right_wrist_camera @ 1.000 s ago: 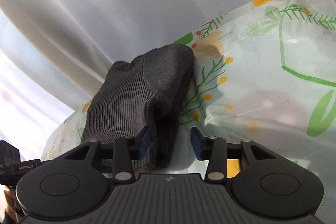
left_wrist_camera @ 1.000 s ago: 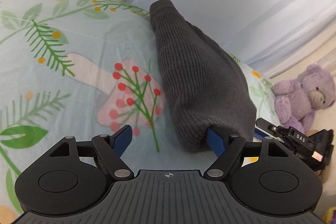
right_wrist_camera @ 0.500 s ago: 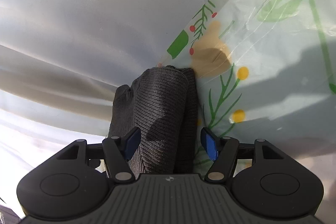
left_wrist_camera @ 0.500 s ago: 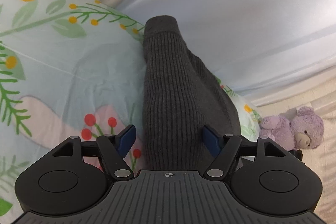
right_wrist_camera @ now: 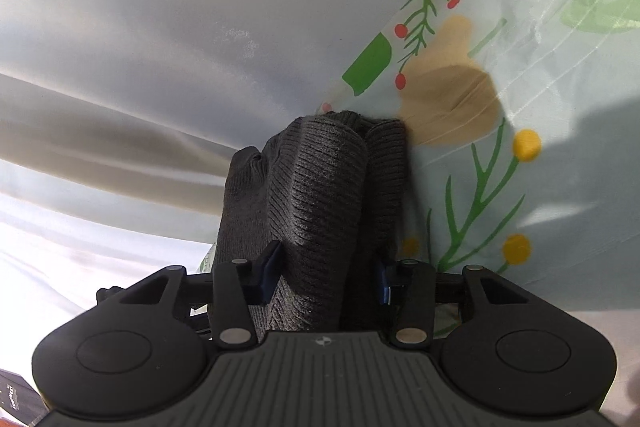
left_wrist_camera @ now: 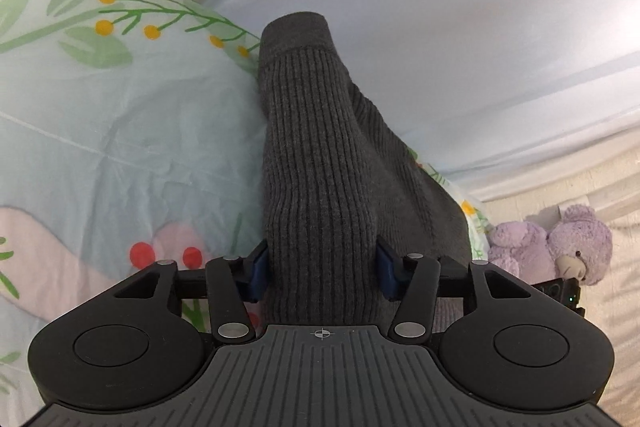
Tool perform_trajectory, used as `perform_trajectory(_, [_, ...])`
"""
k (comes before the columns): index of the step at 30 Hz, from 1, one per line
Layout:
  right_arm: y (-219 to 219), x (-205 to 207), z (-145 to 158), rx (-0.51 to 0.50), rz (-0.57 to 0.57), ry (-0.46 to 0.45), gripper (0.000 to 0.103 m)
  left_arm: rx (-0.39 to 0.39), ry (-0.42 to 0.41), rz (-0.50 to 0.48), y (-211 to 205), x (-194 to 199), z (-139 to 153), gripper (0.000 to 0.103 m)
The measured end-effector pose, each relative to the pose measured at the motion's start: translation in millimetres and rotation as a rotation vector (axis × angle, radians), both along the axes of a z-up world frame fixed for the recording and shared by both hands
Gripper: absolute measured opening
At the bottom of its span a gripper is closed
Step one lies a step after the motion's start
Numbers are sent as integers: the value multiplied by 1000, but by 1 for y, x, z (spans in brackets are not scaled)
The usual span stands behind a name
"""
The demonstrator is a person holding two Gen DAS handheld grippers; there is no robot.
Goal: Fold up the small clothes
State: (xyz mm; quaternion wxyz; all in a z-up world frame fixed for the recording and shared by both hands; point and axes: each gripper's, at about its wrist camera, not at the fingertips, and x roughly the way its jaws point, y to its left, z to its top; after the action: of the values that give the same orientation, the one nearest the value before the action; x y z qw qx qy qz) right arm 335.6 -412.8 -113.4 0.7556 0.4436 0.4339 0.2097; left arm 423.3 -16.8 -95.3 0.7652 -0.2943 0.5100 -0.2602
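Left wrist: both hand-held grippers (left_wrist_camera: 322,269) (right_wrist_camera: 328,273) just closed, pinching dark ribbed sock (left_wrist_camera: 316,155).

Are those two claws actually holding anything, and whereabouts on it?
Both grip the dark grey knit sock: left gripper and right gripper have just closed on opposite ends.

Two wrist fisheyes, close, angled down from opposite ends, sharing grey knit (left_wrist_camera: 320,163) on floral sheet (right_wrist_camera: 540,163)
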Motion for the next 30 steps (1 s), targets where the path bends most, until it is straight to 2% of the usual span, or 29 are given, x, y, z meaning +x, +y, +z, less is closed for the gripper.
perform_trajectory(5, [22,-1,25,-133,27,-70,37,36,-76,-16,-8,-9,19,49])
perform_trajectory(13, [47,-8,59,-217,70,-131,34,67,-165,-45,-5,-33,55,47])
perform_trajectory(22, [86,-19,89,-219,154,-167,33,135,-196,10,33,-83,92,48])
perform_trajectory(30, [140,-41,93,-220,265,-142,33,247,-171,70,62,-121,95,48])
